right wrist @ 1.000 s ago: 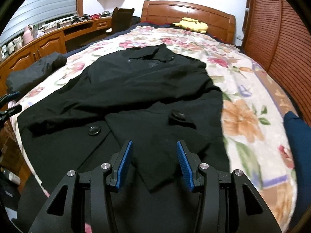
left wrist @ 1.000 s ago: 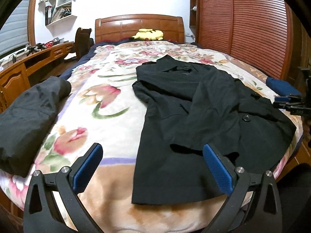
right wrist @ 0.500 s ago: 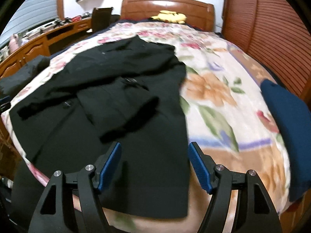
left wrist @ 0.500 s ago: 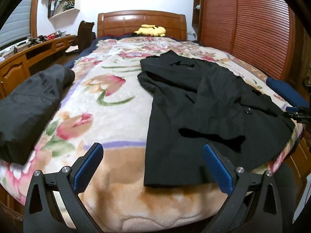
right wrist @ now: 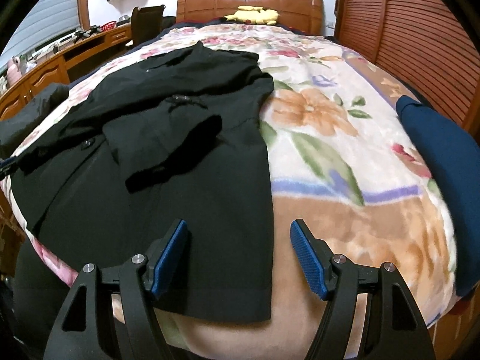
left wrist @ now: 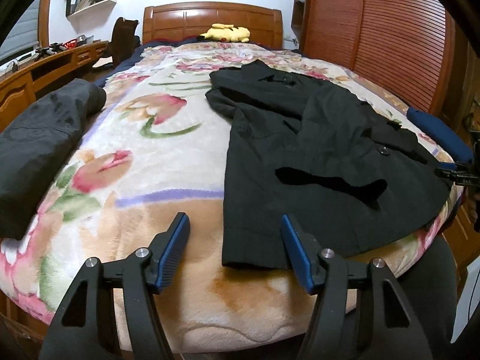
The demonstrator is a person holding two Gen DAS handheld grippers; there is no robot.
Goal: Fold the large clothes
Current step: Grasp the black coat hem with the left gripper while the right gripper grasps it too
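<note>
Grippers poised at coat hem

Black coat (left wrist: 303,156) lies flat on the floral blanket (left wrist: 144,156). Left gripper (left wrist: 235,249) is closing around the hem's left corner without touching it; right gripper (right wrist: 238,255) hovers agape over the right corner, gripping nothing.

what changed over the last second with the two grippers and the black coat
Both grippers came down toward the near hem of the black coat. The left gripper now frames the hem's left corner and its jaws are closing, pads not yet on cloth. The right gripper shifted to the hem's right corner and opened wider. The coat, grey jacket and blue garment stayed put.
</note>
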